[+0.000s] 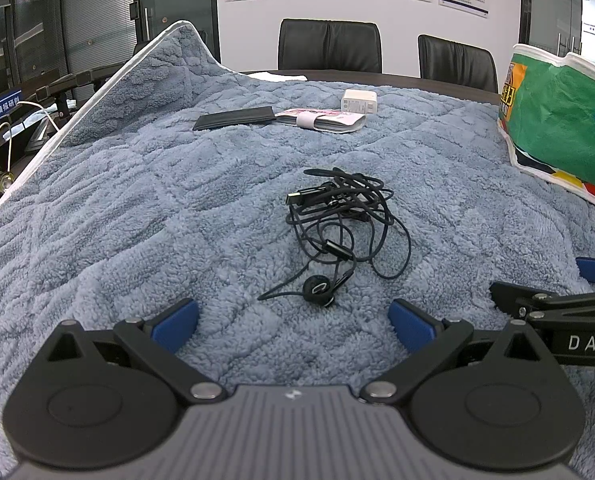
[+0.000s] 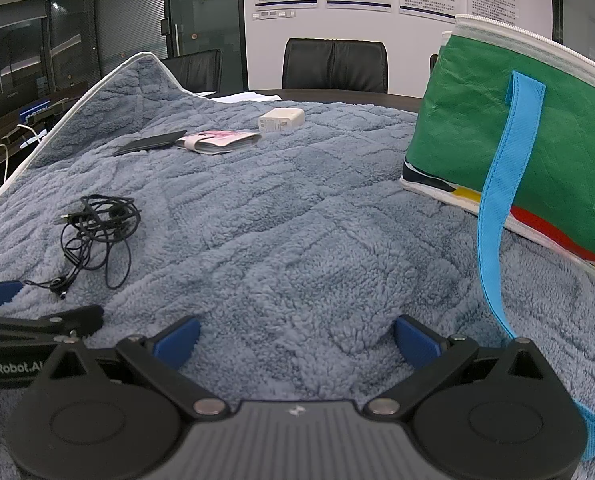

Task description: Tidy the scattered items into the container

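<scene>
While the tangled black earphones (image 1: 339, 232) lay on the blue-grey blanket (image 1: 137, 208) just ahead of the left gripper (image 1: 293, 322), both tools rested low with jaws spread wide and nothing between them. Beyond the earphones, farther from the left gripper, sat a black wallet (image 1: 233, 119), a pink-and-white card holder (image 1: 321, 119) touching it, and a white charger (image 1: 359, 101) just behind. The right gripper (image 2: 295, 340) sat just beside the left one, to its right, over bare blanket. Ahead and to its right stood the green bag (image 2: 509, 136), its blue strap (image 2: 501, 200) trailing down beside the right finger.
</scene>
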Motion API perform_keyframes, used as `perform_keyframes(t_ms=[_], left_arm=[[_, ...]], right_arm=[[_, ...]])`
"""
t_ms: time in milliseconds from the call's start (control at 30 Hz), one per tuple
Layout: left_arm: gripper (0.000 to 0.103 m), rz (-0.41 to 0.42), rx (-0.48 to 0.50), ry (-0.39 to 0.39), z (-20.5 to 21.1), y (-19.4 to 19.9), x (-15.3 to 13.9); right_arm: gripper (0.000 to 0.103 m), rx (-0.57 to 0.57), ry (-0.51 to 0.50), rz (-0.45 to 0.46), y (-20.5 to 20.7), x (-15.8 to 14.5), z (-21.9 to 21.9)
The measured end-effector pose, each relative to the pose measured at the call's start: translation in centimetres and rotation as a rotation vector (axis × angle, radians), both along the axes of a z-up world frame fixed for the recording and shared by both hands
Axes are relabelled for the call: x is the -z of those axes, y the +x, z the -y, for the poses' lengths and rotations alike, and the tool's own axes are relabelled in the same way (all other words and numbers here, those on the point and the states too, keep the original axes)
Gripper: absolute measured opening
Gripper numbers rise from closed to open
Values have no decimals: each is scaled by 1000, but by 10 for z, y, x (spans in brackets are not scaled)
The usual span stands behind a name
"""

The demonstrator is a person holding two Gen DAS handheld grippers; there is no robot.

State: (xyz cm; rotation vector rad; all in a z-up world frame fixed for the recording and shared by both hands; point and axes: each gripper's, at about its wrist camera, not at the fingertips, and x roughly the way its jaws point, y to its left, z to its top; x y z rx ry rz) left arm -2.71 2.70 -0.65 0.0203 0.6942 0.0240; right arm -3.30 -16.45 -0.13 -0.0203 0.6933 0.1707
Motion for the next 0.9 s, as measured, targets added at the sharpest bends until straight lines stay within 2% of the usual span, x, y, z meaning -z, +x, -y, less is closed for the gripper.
perform_keyframes(t_ms=[900], left_arm=[[103, 5, 1, -13, 0, -1, 0]], right_arm=[[103, -2, 0, -2, 0, -1, -1]])
